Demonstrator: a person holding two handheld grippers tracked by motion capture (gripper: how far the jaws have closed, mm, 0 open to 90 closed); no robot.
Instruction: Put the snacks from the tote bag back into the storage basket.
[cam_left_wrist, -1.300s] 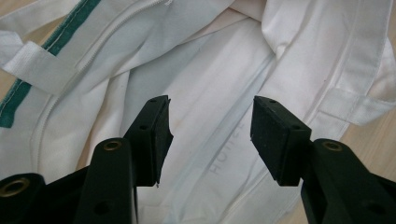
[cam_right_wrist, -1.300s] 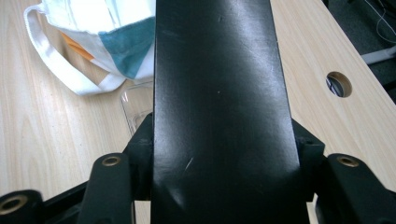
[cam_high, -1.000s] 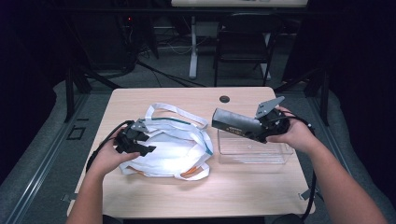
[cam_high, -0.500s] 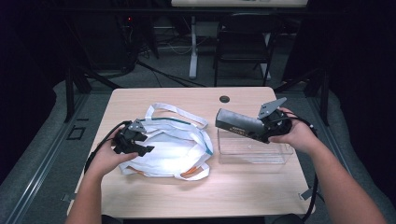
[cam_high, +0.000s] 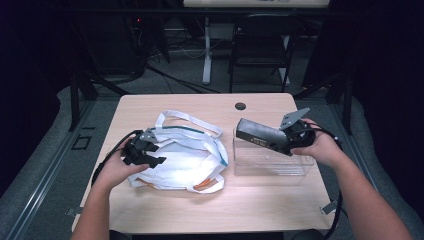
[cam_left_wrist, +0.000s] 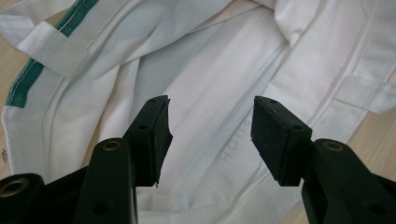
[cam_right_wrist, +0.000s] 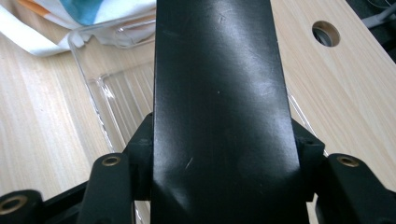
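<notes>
Above the clear bin (cam_high: 272, 162), right gripper (cam_high: 280, 141) clamped on a black box (cam_high: 257, 134); left gripper (cam_left_wrist: 210, 130), jaws apart, over the white bag (cam_high: 187, 160) beside the bin.

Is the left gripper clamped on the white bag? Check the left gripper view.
No: the left gripper stands open over the white bag, both pads apart with bare cloth showing between them.

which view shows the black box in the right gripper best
The high view: the whole black box shows, held in the right gripper over the clear bin. The right gripper view has one glossy face of it between the jaws.
</notes>
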